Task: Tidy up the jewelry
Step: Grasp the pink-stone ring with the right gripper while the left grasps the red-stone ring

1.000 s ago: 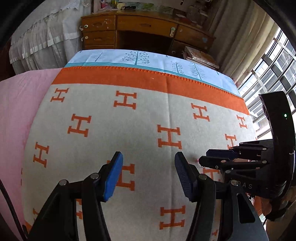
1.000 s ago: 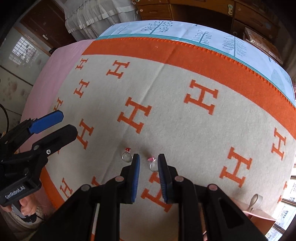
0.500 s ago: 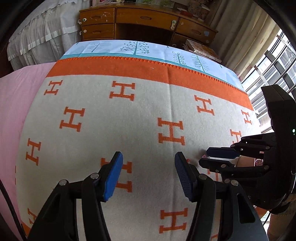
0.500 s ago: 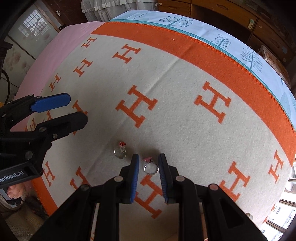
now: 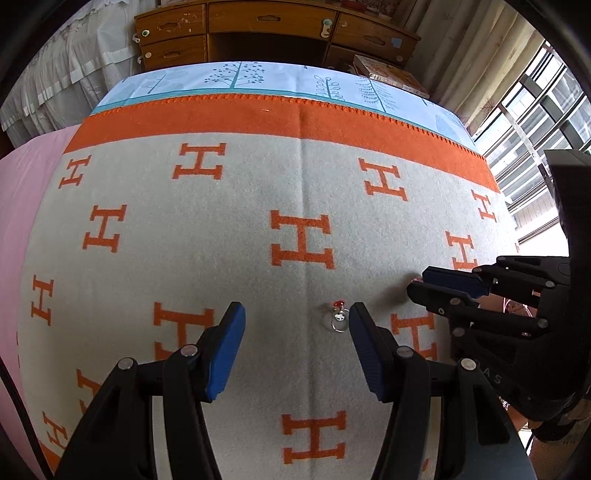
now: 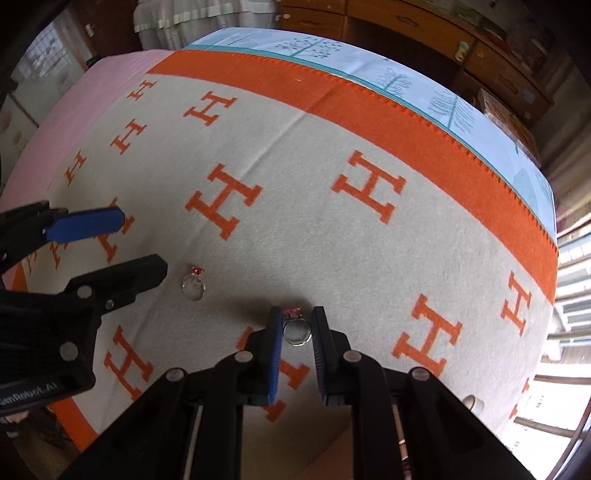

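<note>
Two silver rings lie on the grey blanket with orange H marks (image 5: 221, 229). The red-stone ring (image 5: 339, 317) lies just inside my left gripper's right finger; it also shows in the right wrist view (image 6: 194, 282). My left gripper (image 5: 295, 317) is open wide and empty; it also shows in the right wrist view (image 6: 110, 243). The pink-stone ring (image 6: 294, 326) sits between the narrowly spread fingers of my right gripper (image 6: 295, 325), which is low at the blanket. Whether the pads touch it I cannot tell. My right gripper also shows in the left wrist view (image 5: 424, 284).
The blanket's orange border (image 5: 258, 118) and a light blue tree-print sheet (image 5: 258, 79) lie beyond. A wooden desk with drawers (image 5: 277, 26) stands behind the bed. Windows (image 5: 535, 122) are at the right. Pink bedding (image 6: 92, 103) lies at the left.
My left gripper has shifted right, so the red-stone ring now lies between its fingers. My right gripper has dropped lower around the pink-stone ring.
</note>
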### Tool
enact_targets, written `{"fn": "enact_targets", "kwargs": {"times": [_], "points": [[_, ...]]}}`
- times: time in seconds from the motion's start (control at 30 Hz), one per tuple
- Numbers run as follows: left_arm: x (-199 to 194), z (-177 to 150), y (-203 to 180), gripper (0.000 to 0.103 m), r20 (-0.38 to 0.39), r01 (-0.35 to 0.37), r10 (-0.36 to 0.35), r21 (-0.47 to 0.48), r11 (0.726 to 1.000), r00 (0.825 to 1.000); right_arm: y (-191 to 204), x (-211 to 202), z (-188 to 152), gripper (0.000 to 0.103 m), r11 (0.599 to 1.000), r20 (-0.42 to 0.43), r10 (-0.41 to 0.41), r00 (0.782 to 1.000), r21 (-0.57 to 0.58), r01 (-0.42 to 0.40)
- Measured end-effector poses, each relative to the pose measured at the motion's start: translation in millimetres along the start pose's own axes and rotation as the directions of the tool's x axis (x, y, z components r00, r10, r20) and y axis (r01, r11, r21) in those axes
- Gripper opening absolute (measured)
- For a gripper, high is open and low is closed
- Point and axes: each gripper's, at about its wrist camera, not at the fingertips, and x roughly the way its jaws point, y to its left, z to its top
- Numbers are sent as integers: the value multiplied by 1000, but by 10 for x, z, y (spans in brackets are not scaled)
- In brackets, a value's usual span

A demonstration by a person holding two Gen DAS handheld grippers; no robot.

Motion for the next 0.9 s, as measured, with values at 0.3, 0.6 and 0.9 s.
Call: {"fn": "enact_targets", "kwargs": {"times": [0.3,0.6,0.9], "points": [[234,37,-326,34,-67,-2,2,-4,1000,998,-423,-269,-232,16,975,109,94,990,192,-113],[281,50,-545,11,-58,-123,125,34,992,991,-573,-360,-349,16,961,168,125,978,224,-162],[155,28,-546,7,-35,-81,83,32,996,996,-679,-518,-535,16,943,230,162,960,252,-219]]}}
